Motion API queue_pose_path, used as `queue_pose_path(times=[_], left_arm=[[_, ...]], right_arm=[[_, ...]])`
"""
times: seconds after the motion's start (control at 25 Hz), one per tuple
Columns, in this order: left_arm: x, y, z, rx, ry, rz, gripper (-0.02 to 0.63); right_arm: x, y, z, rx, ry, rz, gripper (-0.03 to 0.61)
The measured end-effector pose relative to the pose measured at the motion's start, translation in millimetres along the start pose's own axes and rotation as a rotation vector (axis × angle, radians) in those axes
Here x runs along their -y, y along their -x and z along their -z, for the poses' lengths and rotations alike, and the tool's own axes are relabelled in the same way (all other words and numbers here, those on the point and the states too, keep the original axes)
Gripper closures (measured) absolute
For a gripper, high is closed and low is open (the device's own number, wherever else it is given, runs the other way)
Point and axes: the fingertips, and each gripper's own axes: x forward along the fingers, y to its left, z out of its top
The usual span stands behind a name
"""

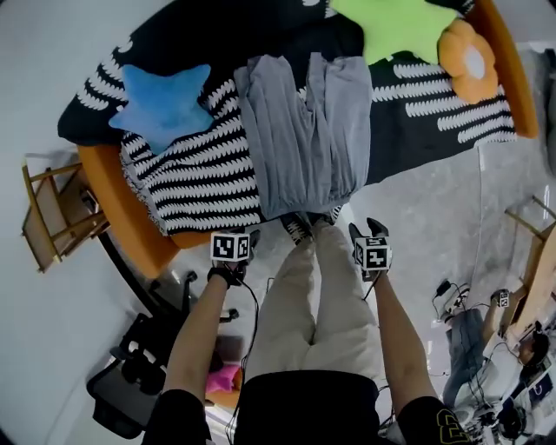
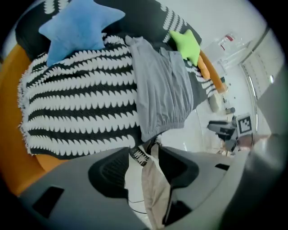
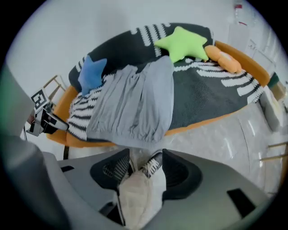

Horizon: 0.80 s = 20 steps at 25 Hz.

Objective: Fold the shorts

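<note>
— Shorts (image 1: 300,130) first: where do they lie?
— Upper middle of the head view, grey, spread flat on a black-and-white striped blanket (image 1: 195,174). The legs point to the top of the frame. The gathered waistband points to the bottom and droops over the orange edge of the bed (image 1: 130,230).
— And against the grippers?
— Both sit below the waistband, clear of the cloth. The left gripper (image 1: 233,248) is lower left of it and the right gripper (image 1: 372,254) lower right, with the person's beige trousers (image 1: 317,295) between them.
— Holding anything?
— No. Each gripper's own view shows its jaws standing apart with nothing clamped. Only trousers and black sneakers (image 1: 300,228) show through the gaps.
— Around the shorts?
— A blue star cushion (image 1: 163,102) lies to the left, a green star cushion (image 1: 395,26) at the top right, and an orange flower cushion (image 1: 469,59) beside that.
— Any writing?
— Black-and-white square markers on the gripper cubes. A yellow print on the dark shirt (image 1: 304,408) at the bottom edge is cut off, unreadable.
</note>
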Motion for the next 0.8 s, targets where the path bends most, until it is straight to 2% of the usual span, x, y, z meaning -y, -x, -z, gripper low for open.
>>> queue_pose_path(times=[0.08,0.12,0.24,0.36,0.52,0.6,0.64,0.68,0.8], left_arm=[[-13.3,33.0,-41.1,0.043,0.034,-0.018,0.387],[-18.5,47.2,-68.4,0.069,0.022,-0.033,0.387],[-27.5,83.8,-152.0,0.138,-0.085,-0.084,0.388],[-19.4,98.2,-239.7,0.187,-0.190,-0.064,0.388],[-21.9,105.5,-342.7,0.199,-0.335,-0.035,0.384],[-12.5,90.6,-371.3,0.188,-0.364,0.035,0.353],[-8.1,81.0,-380.9,0.175,-0.373,0.070,0.324],[-7.5,72.3,-390.1,0.158,-0.393,0.088,0.322],[-18.8,44.5,-410.1,0.078,-0.515,0.068,0.322]], right_arm=[[-10.0,9.6,-26.5,0.109,-0.101,0.008,0.344],[-16.7,12.1,-38.5,0.148,-0.140,0.008,0.345],[-51.2,19.3,-66.0,0.217,-0.214,-0.052,0.362],[-78.4,18.5,-86.3,0.267,-0.328,-0.122,0.370],[-129.2,-17.5,-94.4,0.296,-0.507,-0.126,0.376],[-141.0,-25.9,-85.1,0.295,-0.570,-0.076,0.376],[-145.0,-27.6,-82.5,0.292,-0.575,-0.046,0.376],[-150.5,-30.5,-82.3,0.291,-0.571,-0.018,0.376],[-183.0,-41.9,-77.8,0.279,-0.585,0.044,0.376]])
